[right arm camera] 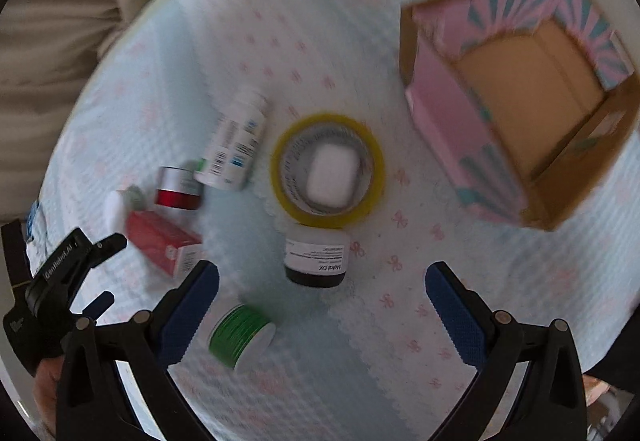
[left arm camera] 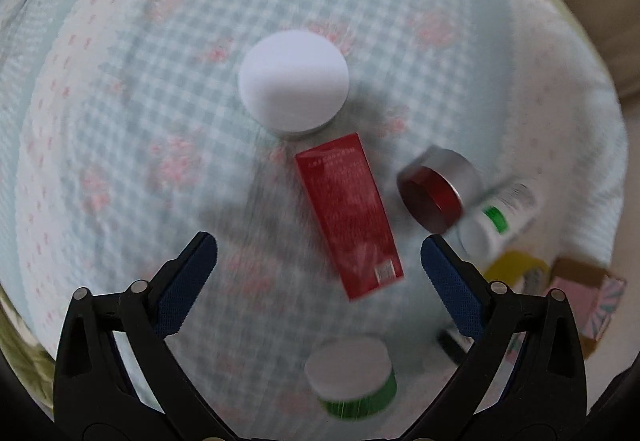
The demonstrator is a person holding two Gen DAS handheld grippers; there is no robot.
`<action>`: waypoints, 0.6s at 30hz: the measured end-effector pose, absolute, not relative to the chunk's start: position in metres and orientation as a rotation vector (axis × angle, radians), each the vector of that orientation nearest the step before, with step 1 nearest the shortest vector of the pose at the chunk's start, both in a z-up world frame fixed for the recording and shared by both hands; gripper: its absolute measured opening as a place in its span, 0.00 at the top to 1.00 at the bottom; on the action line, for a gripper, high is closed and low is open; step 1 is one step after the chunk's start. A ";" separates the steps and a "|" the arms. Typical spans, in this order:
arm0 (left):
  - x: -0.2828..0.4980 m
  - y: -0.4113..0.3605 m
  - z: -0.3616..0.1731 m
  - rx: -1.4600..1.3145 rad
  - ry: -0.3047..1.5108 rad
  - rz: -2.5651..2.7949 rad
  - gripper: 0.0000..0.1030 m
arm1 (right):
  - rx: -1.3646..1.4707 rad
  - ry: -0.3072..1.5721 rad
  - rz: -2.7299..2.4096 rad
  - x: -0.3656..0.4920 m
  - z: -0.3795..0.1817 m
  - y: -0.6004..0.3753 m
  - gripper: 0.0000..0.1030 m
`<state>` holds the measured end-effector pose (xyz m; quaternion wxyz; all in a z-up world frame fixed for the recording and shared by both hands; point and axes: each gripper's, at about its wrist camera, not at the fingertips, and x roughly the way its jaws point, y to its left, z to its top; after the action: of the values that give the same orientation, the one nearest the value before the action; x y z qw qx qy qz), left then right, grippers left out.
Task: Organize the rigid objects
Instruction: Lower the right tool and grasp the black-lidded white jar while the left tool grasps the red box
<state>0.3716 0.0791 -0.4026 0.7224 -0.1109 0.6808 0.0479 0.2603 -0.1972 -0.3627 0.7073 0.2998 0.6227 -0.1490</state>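
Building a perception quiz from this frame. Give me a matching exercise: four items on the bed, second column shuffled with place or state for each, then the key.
Column 1
1. white case
2. red carton
3. pink box
4. green spool

Column 2
A. open, nothing visible inside
B. inside the yellow tape roll
C. lying flat, just beyond the open left tool
D. on its side, beside the right tool finger

Pairs: 1-B, 2-C, 3-A, 4-D

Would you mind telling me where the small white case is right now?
In the right wrist view, the small white case lies inside the ring of yellow tape, mid-frame on the bedspread, just beyond the dark jar.
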 end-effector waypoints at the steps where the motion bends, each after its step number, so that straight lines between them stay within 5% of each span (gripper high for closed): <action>1: 0.376 0.077 -0.412 -0.235 1.514 0.129 0.04 | 0.673 1.395 -0.332 0.264 -0.370 -0.197 0.00; 12: 0.391 0.064 -0.461 -0.267 1.589 0.193 0.13 | 0.706 1.532 -0.333 0.290 -0.435 -0.187 0.13; 16: 0.397 0.054 -0.471 -0.253 1.609 0.169 0.46 | 0.712 1.572 -0.356 0.293 -0.448 -0.187 0.20; 18: 0.397 0.053 -0.474 -0.273 1.605 0.165 0.47 | 0.705 1.593 -0.365 0.295 -0.454 -0.187 0.27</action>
<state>0.3972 0.0529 -0.4741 0.6837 -0.1217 0.7158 0.0736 0.2945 -0.1869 -0.4540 0.6294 0.3078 0.6955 -0.1592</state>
